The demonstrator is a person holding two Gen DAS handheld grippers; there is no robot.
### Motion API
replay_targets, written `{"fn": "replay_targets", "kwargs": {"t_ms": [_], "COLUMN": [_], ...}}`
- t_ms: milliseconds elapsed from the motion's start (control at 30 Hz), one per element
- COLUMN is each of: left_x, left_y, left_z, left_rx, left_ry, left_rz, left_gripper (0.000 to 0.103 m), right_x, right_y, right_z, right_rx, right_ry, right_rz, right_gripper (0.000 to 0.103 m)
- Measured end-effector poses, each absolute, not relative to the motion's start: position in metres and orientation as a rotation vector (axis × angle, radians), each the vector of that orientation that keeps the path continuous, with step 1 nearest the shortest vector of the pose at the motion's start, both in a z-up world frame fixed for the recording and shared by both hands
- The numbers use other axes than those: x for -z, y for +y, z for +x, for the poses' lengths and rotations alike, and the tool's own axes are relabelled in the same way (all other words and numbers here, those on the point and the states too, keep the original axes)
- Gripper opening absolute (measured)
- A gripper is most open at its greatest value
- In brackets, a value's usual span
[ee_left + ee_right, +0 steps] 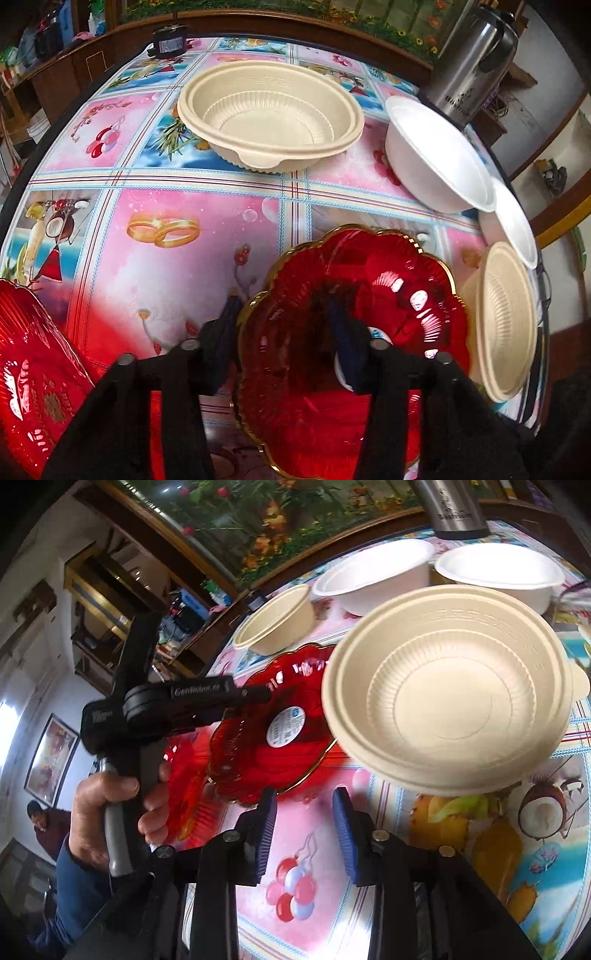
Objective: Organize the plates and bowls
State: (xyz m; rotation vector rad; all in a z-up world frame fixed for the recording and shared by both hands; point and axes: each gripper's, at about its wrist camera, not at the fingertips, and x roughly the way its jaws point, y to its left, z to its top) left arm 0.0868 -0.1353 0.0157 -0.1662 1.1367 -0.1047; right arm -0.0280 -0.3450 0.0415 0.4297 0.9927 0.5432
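My left gripper [284,325] straddles the near rim of a red scalloped plate [388,295] with a gold edge; one finger is outside the rim, the other over the plate, and they do not pinch it. The same red plate [258,746] shows in the right wrist view with the left gripper tool [177,701] at its edge. A second red plate [29,369] lies at the lower left. My right gripper [304,812] is open and empty above the tablecloth. A large beige bowl [450,698] sits just ahead of it. It looks lifted, but nothing holds it.
A large beige bowl [269,114] sits at the table's far middle. White bowls [436,155] and a smaller beige bowl [506,317] line the right edge. A steel thermos [469,62] stands at the far right. A person [44,823] sits beyond the table.
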Motion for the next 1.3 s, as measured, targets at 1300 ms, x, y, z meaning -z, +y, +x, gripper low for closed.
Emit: {"fn": "replay_targets", "kwargs": {"t_ms": [1300], "left_x": [-0.010], "left_y": [-0.160], "left_z": [-0.005], "left_rx": [0.033], "left_ry": [0.858], "left_rz": [-0.004], "left_gripper": [0.023], "right_x": [-0.041], "right_y": [-0.329], "right_z": [-0.017], "right_rx": [-0.351], "right_ry": [0.916], "right_rz": [0.192], "right_gripper": [0.024]}}
